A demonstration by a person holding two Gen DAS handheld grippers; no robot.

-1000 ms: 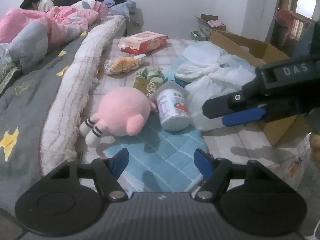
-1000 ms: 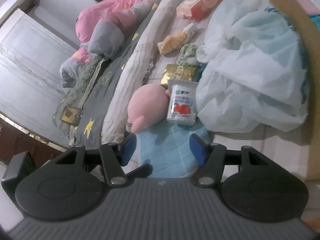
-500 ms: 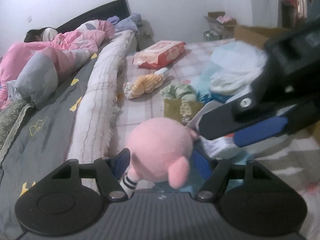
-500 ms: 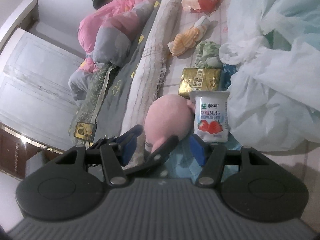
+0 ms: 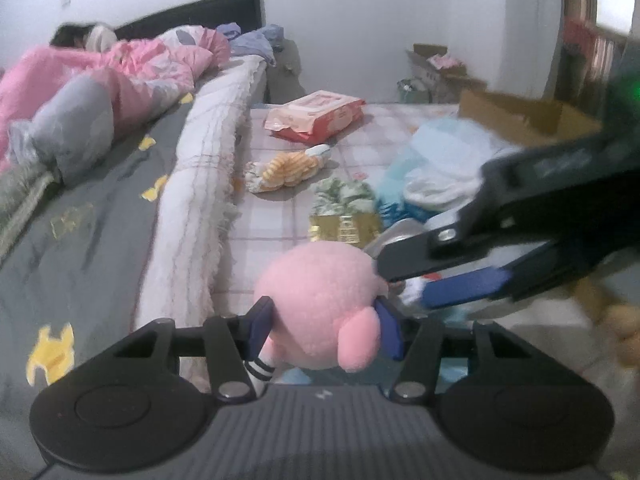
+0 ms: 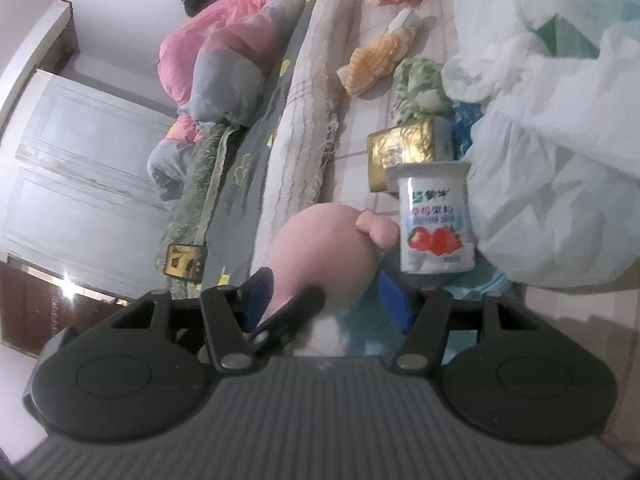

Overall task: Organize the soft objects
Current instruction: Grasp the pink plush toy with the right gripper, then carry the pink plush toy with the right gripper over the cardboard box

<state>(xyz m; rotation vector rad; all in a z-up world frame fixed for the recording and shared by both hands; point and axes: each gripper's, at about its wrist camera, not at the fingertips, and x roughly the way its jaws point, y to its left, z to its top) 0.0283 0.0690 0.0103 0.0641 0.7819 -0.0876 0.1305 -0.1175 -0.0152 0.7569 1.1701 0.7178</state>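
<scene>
A round pink plush (image 5: 324,300) with a striped leg sits between the fingers of my left gripper (image 5: 324,322). The jaws are closing and both blue pads press its sides. In the right wrist view the same plush (image 6: 324,248) is straight ahead, with a left fingertip (image 6: 288,312) against it. My right gripper (image 6: 324,300) stands open with nothing held. It reaches in from the right in the left wrist view (image 5: 404,280), beside a strawberry yogurt cup (image 6: 436,224).
On the checked sheet lie a gold packet (image 5: 344,228), a green cloth (image 5: 344,194), an orange striped soft toy (image 5: 284,168) and a red wipes pack (image 5: 316,116). A white plastic bag (image 6: 560,160) and a cardboard box (image 5: 520,116) are at right. A person sleeps under a pink quilt (image 5: 100,72).
My left gripper moved up to the pink plush and narrowed its jaws onto it. The right gripper swung in close to the plush and the yogurt cup and rolled a little.
</scene>
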